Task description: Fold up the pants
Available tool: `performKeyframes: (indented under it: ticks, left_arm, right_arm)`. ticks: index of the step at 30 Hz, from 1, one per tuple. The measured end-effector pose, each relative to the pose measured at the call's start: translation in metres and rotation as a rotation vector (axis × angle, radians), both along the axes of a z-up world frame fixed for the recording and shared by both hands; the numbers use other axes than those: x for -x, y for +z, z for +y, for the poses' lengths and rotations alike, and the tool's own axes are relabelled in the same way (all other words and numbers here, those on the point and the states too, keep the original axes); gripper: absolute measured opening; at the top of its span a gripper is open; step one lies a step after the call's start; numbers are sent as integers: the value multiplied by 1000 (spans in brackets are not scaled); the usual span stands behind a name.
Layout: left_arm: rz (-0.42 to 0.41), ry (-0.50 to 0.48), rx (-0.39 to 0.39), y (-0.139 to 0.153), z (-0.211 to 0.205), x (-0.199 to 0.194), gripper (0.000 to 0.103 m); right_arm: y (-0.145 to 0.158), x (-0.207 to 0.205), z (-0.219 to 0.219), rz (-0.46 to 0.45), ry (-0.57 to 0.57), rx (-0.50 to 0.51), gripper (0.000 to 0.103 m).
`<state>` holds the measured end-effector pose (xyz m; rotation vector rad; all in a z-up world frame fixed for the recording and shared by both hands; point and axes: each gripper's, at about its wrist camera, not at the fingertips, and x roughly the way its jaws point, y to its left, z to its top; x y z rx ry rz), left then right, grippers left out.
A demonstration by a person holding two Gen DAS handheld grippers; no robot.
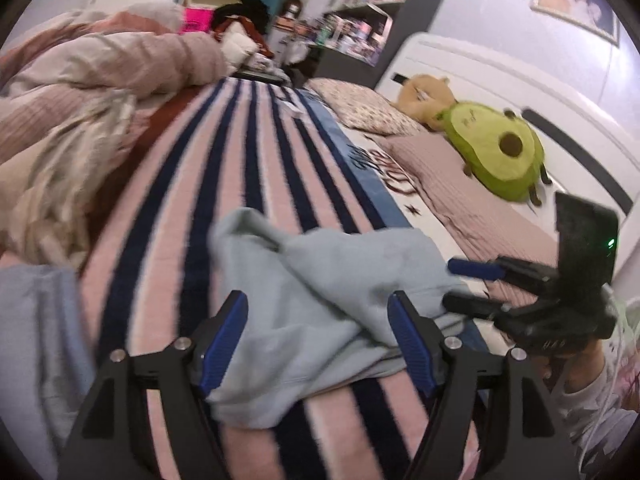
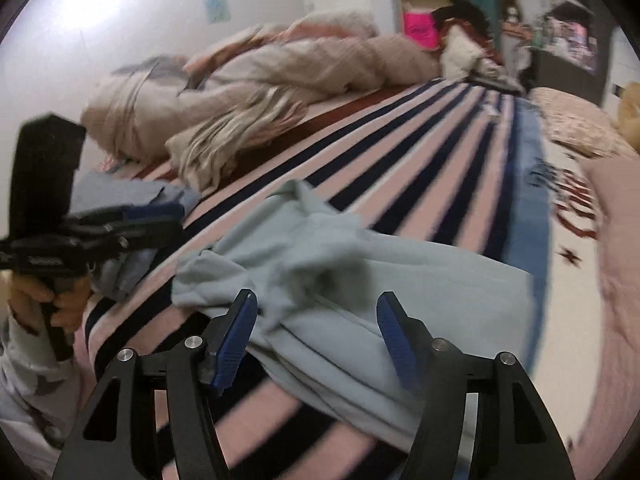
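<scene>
Light blue pants [image 1: 316, 292] lie crumpled on a pink and navy striped blanket [image 1: 224, 168]; they also show in the right wrist view [image 2: 360, 280]. My left gripper [image 1: 318, 304] is open, its blue-padded fingers either side of the near edge of the pants. My right gripper [image 2: 316, 304] is open over the same heap, holding nothing. It shows from the side in the left wrist view [image 1: 460, 284], jaws apart at the pants' right edge. The left gripper shows in the right wrist view [image 2: 168, 220], at the left beside other blue cloth.
A rumpled beige and pink duvet [image 1: 80, 92] fills the bed's left side. Another pale blue garment [image 1: 36, 340] lies near left. An avocado plush [image 1: 496, 152] and a tan plush [image 1: 424, 92] rest by the white headboard [image 1: 520, 92]. Shelves [image 1: 360, 8] stand behind.
</scene>
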<state>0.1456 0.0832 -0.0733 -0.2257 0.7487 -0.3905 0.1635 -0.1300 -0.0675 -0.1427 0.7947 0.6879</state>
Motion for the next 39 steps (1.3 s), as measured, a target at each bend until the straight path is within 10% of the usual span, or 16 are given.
performKeyframes:
  ticks: [11, 15, 18, 24, 28, 39]
  left_arm:
    - [-7, 42, -250, -24, -90, -57, 71]
    - [12, 136, -289, -32, -72, -60, 20]
    - [-3, 207, -286, -29, -50, -48, 15]
    - [47, 277, -296, -38, -8, -25, 17]
    - [30, 287, -252, -30, 13, -12, 35]
    - [46, 67, -167, -21, -20, -54, 48]
  right_arm:
    - [-7, 11, -88, -21, -168, -76, 59]
    - [-12, 11, -99, -15, -180, -92, 59]
    - [-16, 12, -104, -5, -186, -107, 59]
    - [-19, 11, -100, 17, -181, -121, 59]
    - [-20, 11, -96, 24, -184, -117, 59]
    - [-19, 7, -90, 31, -187, -115, 59]
